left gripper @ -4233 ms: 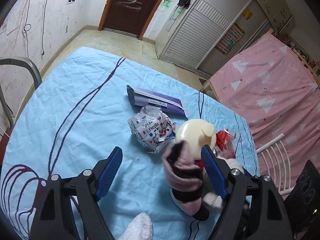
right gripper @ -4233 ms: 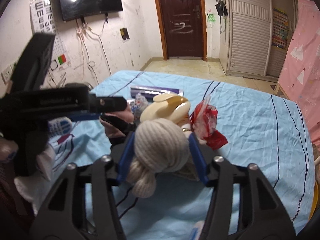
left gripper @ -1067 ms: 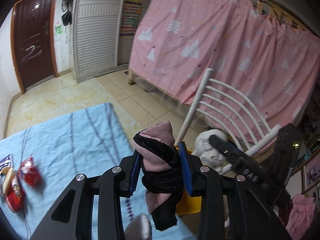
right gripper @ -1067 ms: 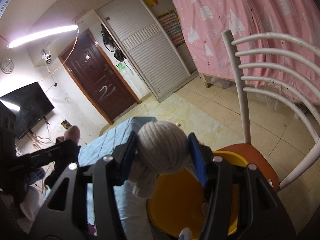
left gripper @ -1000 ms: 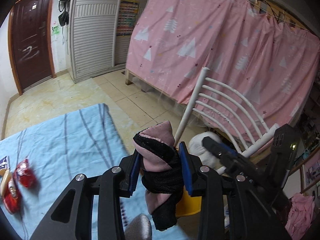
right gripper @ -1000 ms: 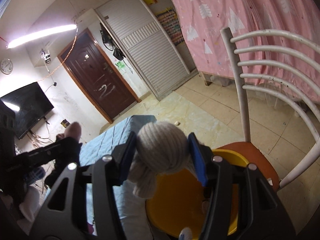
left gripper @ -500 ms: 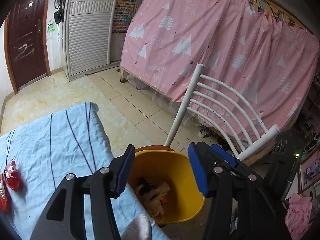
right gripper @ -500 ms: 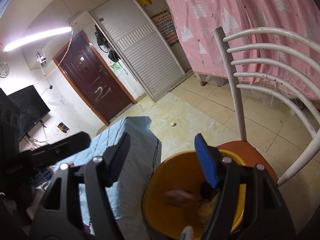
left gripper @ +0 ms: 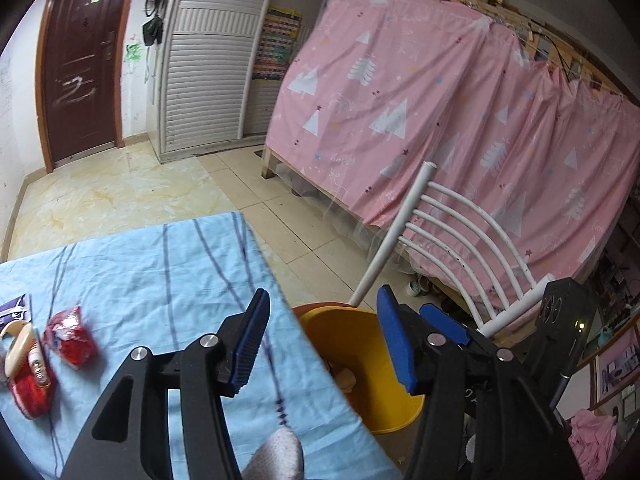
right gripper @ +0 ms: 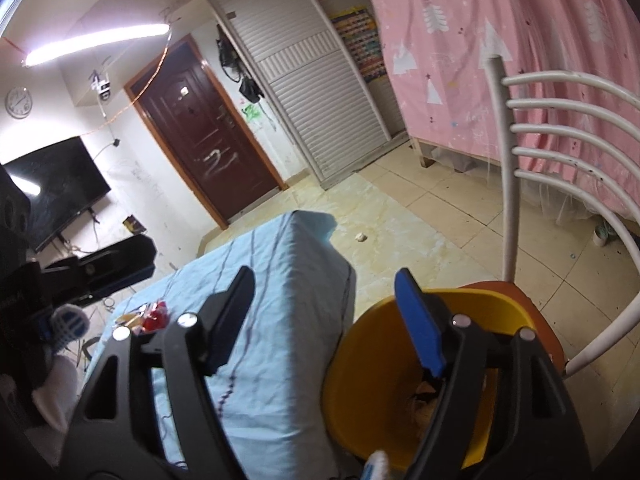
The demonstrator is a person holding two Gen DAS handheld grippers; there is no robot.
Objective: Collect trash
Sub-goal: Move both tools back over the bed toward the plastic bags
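Observation:
A yellow bucket [left gripper: 360, 330] stands on an orange chair seat beside the table and holds dropped trash [left gripper: 347, 378]; it also shows in the right wrist view [right gripper: 360, 344]. My left gripper [left gripper: 322, 338] is open and empty above the table edge and bucket rim. My right gripper [right gripper: 328, 316] is open and empty above the bucket. Red wrappers [left gripper: 70, 338] and a cream bottle [left gripper: 18, 344] lie on the blue tablecloth [left gripper: 160, 272] at the left.
A white chair back [left gripper: 460, 240] rises behind the bucket. A pink curtain [left gripper: 440, 120] hangs beyond it. A purple packet [left gripper: 14, 312] lies at the table's left edge. The tiled floor [left gripper: 120, 184], a brown door [left gripper: 80, 60] and a slatted wardrobe are farther back.
Both grippers carried soft items from the table to the bucket, opened and dropped them in. Now both are empty, and my left gripper has drawn back slightly toward the table.

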